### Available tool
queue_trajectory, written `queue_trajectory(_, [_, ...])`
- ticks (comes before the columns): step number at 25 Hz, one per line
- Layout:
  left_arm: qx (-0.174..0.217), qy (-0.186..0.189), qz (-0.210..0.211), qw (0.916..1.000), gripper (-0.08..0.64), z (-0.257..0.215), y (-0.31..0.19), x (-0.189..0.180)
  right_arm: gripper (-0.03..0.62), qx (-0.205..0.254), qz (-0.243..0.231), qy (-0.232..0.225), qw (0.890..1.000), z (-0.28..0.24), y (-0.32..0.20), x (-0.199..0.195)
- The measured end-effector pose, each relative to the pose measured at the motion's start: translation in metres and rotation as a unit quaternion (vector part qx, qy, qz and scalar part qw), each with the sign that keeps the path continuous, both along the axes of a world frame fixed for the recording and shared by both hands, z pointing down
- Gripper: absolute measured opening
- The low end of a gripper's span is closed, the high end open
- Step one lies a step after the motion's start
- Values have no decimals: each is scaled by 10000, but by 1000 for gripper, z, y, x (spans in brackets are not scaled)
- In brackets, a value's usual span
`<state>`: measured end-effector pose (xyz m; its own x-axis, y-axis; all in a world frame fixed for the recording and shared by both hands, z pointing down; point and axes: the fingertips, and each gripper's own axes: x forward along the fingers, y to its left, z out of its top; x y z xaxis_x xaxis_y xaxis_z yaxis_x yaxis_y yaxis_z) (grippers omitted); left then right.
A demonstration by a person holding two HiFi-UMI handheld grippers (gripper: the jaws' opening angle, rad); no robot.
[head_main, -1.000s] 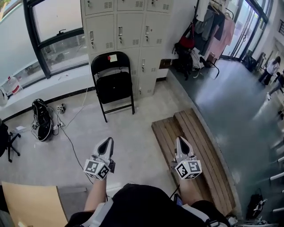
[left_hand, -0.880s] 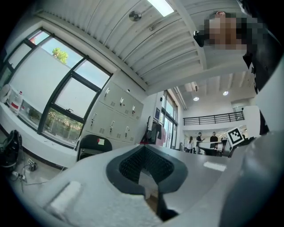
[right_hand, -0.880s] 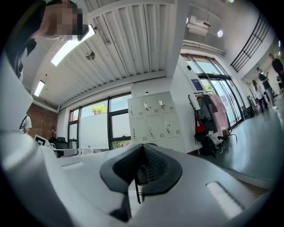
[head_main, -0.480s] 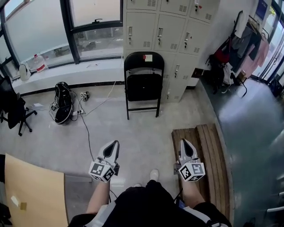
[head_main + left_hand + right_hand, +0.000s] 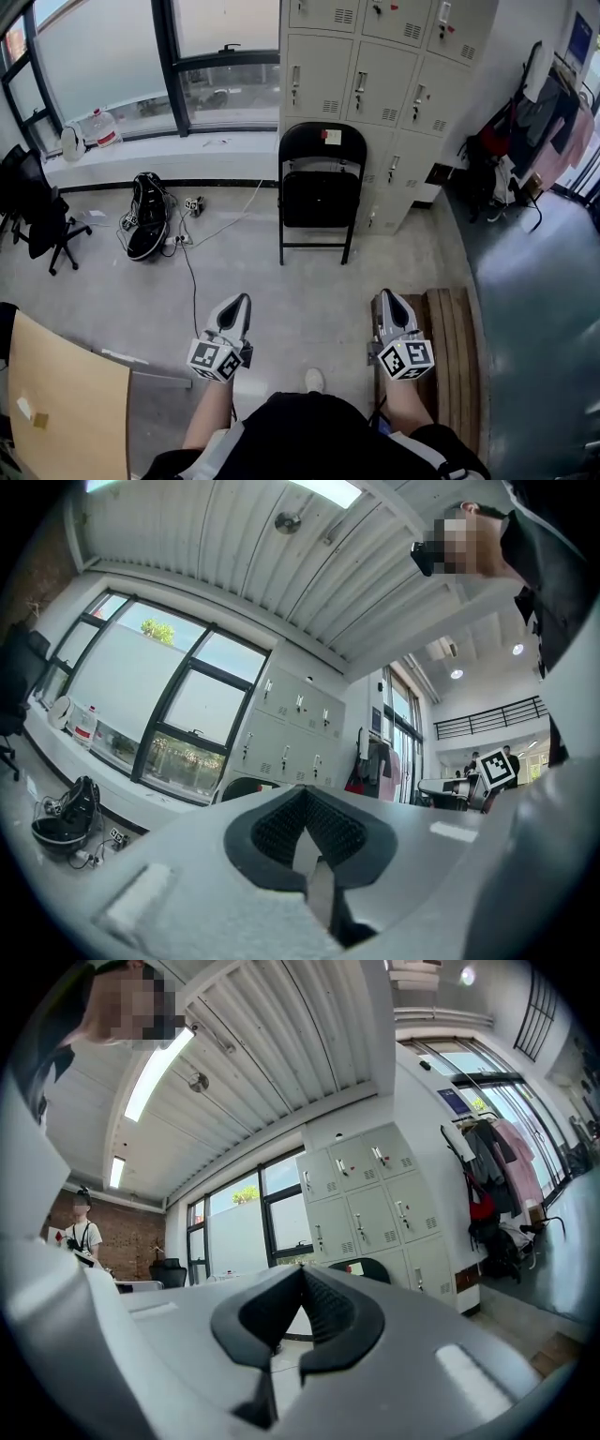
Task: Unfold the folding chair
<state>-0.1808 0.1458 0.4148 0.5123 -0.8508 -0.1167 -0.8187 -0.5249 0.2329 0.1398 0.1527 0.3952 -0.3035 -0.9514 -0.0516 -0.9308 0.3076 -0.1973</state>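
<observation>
Folding chair (image 5: pixel 322 192): standing folded against lockers (image 5: pixel 375 84), apparently stowed. Left claw (image 5: pixel 236 307), right claw (image 5: pixel 388 302): both closed, empty, pointing chairward, readying to grasp.

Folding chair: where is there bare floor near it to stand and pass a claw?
Bare floor lies in front of the folding chair, between the cable and the wooden boards. Crowded: lockers right behind the folding chair, and a bag on the window side.

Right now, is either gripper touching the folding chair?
Apart. The head view shows the left gripper and right gripper, both shut, with bare floor between them and the folding chair.
</observation>
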Motion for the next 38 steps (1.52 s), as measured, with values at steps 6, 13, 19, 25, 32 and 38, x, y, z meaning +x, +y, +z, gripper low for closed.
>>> queue_trajectory(6, [77,-27,-158,9998,-2,-7,-34,22,3,54,-87,-63,9999,0,-43,24])
queue_trajectory(13, [12,-86,-405,9991,-2,-2,-65,40,3,-35,-260,-121,9996,7,-82,46])
queue_trajectory(19, [-149,-51,-463,9988,-2,7,-91,61,3,-186,-371,-113,9991,21,-109,64])
queue_trajectory(25, [-263,-121,-341,9990,-2,14,-111,75,3,-474,-459,-254,9975,42,-138,64])
queue_trajectory(32, [-236,-56,-436,9988,-2,23,-158,46,3,-467,-618,-138,9969,45,-189,31])
queue_trajectory(38, [-99,-82,-197,9997,-2,15,-229,27,3,-387,-417,-123,9983,33,-246,10])
